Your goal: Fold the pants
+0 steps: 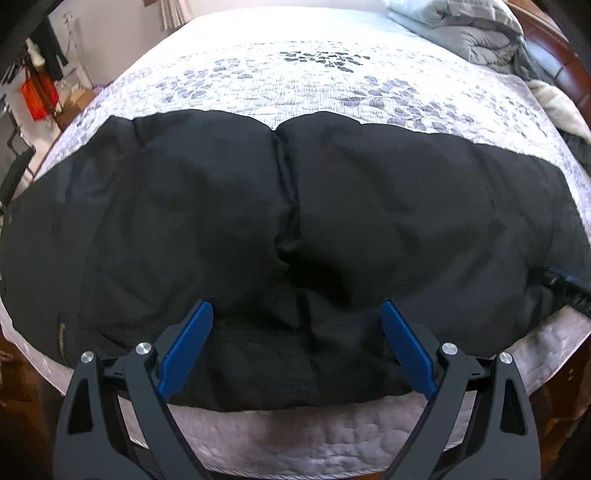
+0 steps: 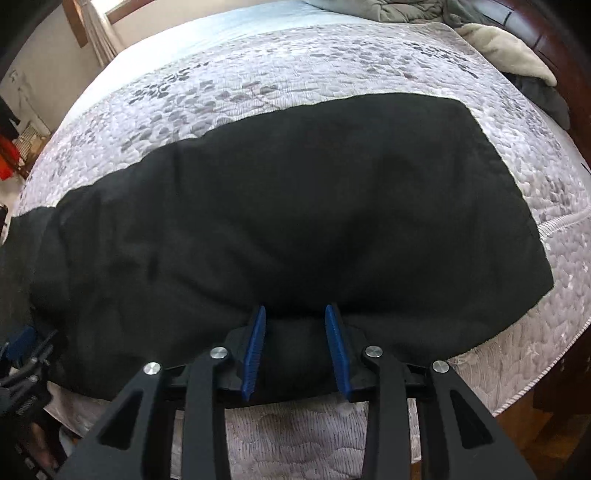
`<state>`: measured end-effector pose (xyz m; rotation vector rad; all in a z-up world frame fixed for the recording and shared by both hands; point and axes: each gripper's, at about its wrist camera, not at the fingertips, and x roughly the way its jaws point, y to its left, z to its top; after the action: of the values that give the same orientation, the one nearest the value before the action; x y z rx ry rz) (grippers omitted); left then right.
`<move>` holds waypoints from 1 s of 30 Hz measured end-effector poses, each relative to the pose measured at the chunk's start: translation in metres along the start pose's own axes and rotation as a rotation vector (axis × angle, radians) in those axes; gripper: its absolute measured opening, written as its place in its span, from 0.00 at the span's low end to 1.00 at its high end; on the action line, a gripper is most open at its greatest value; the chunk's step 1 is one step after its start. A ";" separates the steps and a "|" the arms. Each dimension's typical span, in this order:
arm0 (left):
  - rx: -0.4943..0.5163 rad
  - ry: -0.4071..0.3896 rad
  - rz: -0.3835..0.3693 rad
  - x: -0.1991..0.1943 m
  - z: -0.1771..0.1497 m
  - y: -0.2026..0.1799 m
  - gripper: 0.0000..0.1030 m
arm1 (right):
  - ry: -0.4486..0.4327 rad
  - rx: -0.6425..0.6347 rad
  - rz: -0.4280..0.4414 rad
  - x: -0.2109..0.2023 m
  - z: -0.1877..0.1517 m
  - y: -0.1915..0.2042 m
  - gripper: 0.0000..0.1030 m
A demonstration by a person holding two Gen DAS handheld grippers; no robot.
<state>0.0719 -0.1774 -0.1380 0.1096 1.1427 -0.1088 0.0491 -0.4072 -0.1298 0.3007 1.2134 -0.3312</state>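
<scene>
black pants [image 1: 295, 221] lie flat across the near part of a bed [image 1: 295, 66], running left to right, with their near edge along the mattress edge. in the left wrist view a seam or crease runs from far to near through the middle of the cloth, splitting it into two puffy halves. in the right wrist view one straight, squared end of the garment lies toward the right. the fabric looks thick, matte and soft, with shallow dents and rounded, padded edges rather than sharp creases.

the left claw [image 1: 297, 332] hangs over the near edge with its blue pads wide apart and nothing between them. the right claw [image 2: 295, 339] stands at a narrow gap, its ribbed blue pads straddling a rounded roll of cloth at the near edge; whether they pinch it cannot be told.

the garment seems to lie doubled lengthwise already, so the step in hand looks like taking hold of the near edge or an end for the next fold. that calls for both claws to grip all layers and carry them over evenly, since the bulky cloth may spring back.

the bed wears a pale quilted cover with a grey pebble pattern. a rumpled grey comforter [image 1: 472, 29] is heaped at the far right, beside a dark wooden frame [image 1: 554, 48].
</scene>
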 end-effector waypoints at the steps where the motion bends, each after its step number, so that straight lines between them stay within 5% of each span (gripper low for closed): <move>1: 0.009 -0.005 0.001 -0.002 -0.001 0.003 0.89 | -0.014 -0.004 -0.005 -0.005 0.001 0.003 0.33; 9: -0.068 -0.041 0.029 -0.017 -0.005 0.060 0.89 | -0.084 -0.188 0.116 -0.033 -0.010 0.081 0.38; 15: -0.122 -0.035 0.056 -0.009 -0.013 0.097 0.90 | 0.010 -0.239 0.049 0.009 -0.017 0.111 0.41; 20: -0.162 -0.064 0.001 -0.030 -0.014 0.125 0.90 | -0.030 -0.243 0.044 -0.016 -0.017 0.124 0.41; 25: -0.184 -0.047 -0.015 -0.043 -0.007 0.166 0.90 | -0.097 -0.387 0.240 -0.052 -0.030 0.194 0.42; 30: -0.184 -0.046 0.077 -0.052 0.008 0.201 0.90 | -0.056 -0.598 0.385 -0.049 -0.071 0.282 0.42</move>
<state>0.0861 0.0215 -0.0813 -0.0127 1.0956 0.0623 0.0870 -0.1172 -0.0929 0.0002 1.1163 0.3546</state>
